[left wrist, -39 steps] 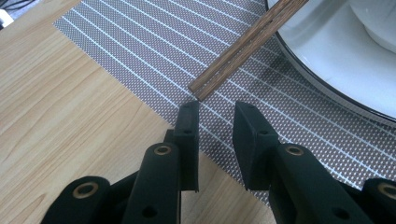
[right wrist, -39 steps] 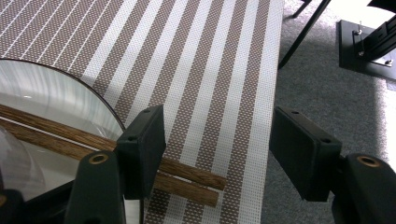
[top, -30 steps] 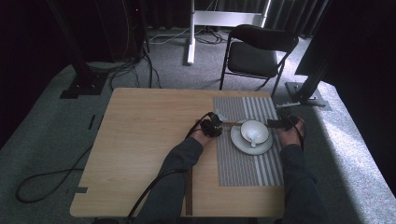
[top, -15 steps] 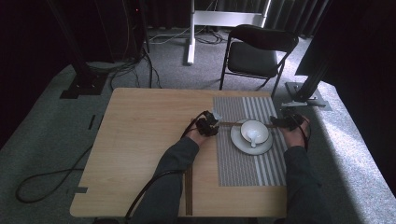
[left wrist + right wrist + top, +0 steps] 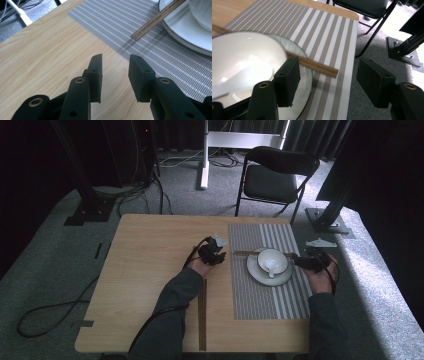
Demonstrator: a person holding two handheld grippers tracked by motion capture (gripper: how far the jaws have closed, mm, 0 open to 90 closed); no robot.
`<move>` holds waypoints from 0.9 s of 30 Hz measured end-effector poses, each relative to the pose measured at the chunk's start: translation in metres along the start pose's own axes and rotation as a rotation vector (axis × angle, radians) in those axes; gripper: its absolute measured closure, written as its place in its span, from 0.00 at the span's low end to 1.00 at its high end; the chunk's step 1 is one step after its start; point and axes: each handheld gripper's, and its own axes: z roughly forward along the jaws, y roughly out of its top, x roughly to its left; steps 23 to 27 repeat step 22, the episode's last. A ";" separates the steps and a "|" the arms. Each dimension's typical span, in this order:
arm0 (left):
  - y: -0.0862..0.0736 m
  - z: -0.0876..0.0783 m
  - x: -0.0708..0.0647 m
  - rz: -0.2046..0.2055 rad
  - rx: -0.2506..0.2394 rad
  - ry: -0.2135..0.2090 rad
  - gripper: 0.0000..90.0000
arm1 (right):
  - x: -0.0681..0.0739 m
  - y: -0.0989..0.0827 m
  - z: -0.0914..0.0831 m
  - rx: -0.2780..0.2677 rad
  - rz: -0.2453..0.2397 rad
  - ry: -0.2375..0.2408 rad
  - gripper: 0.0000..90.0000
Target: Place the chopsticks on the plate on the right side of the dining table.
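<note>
Wooden chopsticks (image 5: pixel 243 253) bridge the white plate's (image 5: pixel 256 273) rim at frame centre; left gripper (image 5: pixel 221 254) and right gripper (image 5: pixel 296 262) flank them, jaws parted, the left just opening wider, both empty.

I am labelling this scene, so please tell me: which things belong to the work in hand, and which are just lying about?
In use: chopsticks, bowl, spoon, plate, placemat.
Lying about: chair, stand base.

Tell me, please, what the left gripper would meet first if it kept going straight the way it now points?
Probably the near ends of the chopsticks on the striped placemat; the left gripper is open and empty. Depth is uncertain.
</note>
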 end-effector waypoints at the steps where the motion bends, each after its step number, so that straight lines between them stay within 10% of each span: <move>1: -0.003 -0.002 0.001 0.000 0.002 0.001 0.70 | 0.002 -0.003 -0.002 0.001 -0.001 -0.001 0.38; 13: -0.038 -0.030 0.010 -0.040 -0.027 0.030 0.68 | 0.019 -0.048 -0.032 -0.017 -0.012 0.000 0.38; 27: -0.054 -0.053 0.017 -0.056 -0.039 0.051 0.66 | 0.034 -0.061 -0.051 -0.060 -0.024 0.014 0.37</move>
